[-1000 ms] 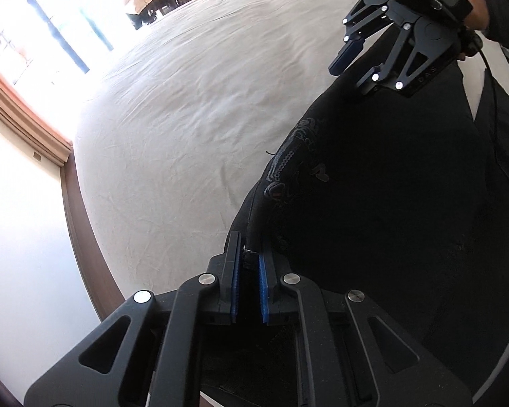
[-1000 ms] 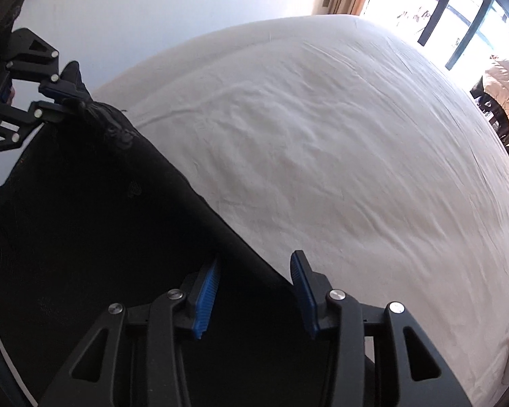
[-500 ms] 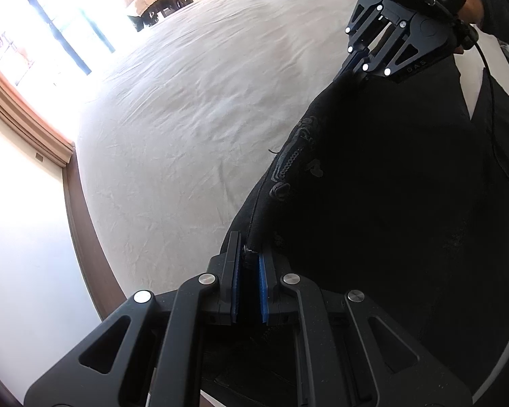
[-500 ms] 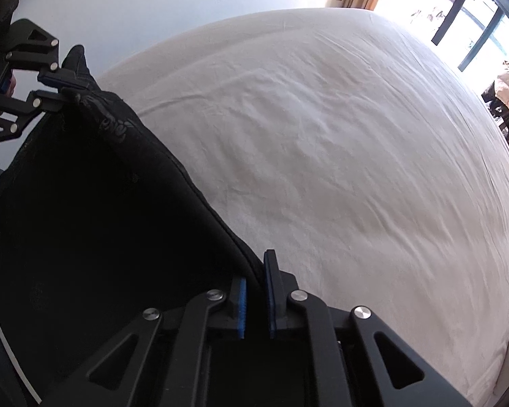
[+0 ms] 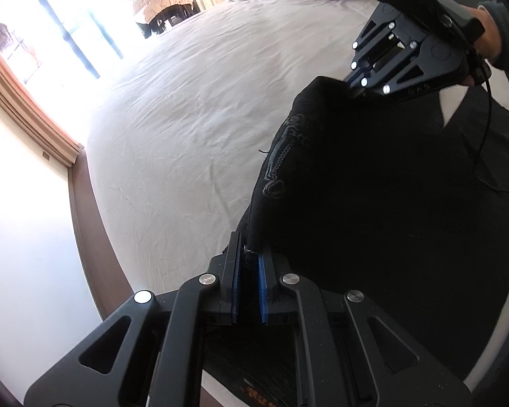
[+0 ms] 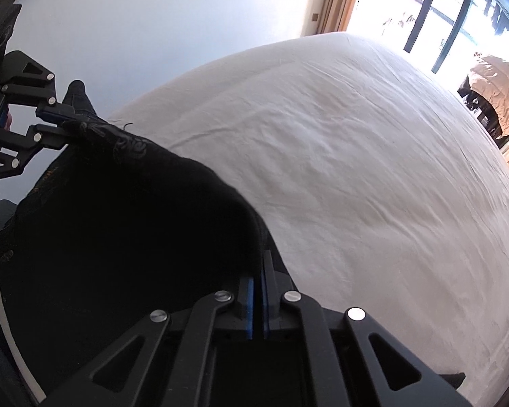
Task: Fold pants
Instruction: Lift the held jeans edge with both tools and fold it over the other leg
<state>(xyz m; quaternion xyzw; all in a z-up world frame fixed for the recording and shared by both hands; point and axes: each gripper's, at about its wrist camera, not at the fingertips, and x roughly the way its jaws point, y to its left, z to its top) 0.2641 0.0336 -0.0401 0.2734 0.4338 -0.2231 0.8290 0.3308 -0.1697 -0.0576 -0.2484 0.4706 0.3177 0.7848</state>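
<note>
Bare white bed (image 5: 193, 129) stretches toward eleven o'clock. Your left claw (image 5: 247, 254) and right claw (image 6: 258, 271) each pinch the black pants' (image 5: 373, 203) edge, fully closed.

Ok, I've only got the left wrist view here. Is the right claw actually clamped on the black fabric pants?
Observer: Yes. In the right wrist view, the right claw has its blue pads pressed together on the edge of the black fabric pants.
Operator: And how does my left claw look from that side?
Observer: The left claw pinches the printed edge of the pants, and a tuft of fabric pokes up past its fingers.
</note>
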